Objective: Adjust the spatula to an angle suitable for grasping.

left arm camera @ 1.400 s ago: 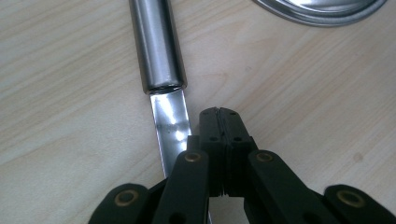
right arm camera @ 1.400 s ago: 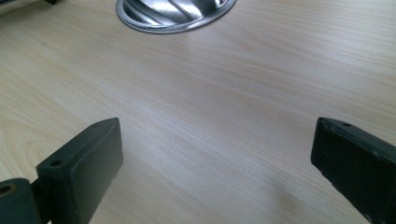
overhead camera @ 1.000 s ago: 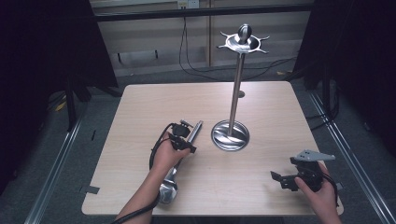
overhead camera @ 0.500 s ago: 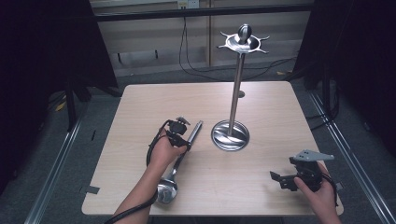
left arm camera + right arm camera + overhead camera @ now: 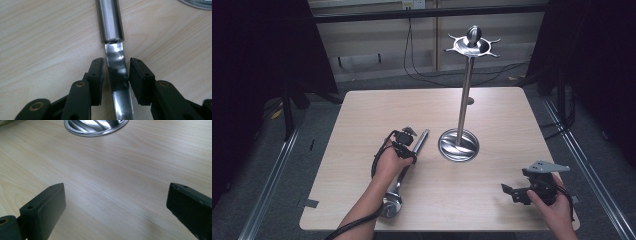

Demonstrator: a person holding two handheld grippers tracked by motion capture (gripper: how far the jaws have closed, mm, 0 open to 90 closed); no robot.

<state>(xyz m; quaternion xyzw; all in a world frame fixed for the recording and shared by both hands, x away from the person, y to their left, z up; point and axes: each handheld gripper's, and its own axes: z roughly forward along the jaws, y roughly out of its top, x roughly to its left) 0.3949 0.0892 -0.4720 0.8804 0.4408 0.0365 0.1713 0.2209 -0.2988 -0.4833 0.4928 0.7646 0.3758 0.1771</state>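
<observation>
Straddling the ladle (image 5: 117, 82) at its flat neck, the left gripper (image 5: 116, 75) is spread, pads not pressing. The ladle lies at 9 o'clock from the stand base (image 5: 458, 145). Closed off-centre, the slick steel could be twisted away. The right gripper (image 5: 117, 210) is held wide apart.

Ladle (image 5: 404, 165): polished silver steel. Stand (image 5: 460, 142): silver, swirl-patterned base. Table (image 5: 507, 110): pale wood grain. Left gripper (image 5: 116, 75), right gripper (image 5: 512, 192): black.
</observation>
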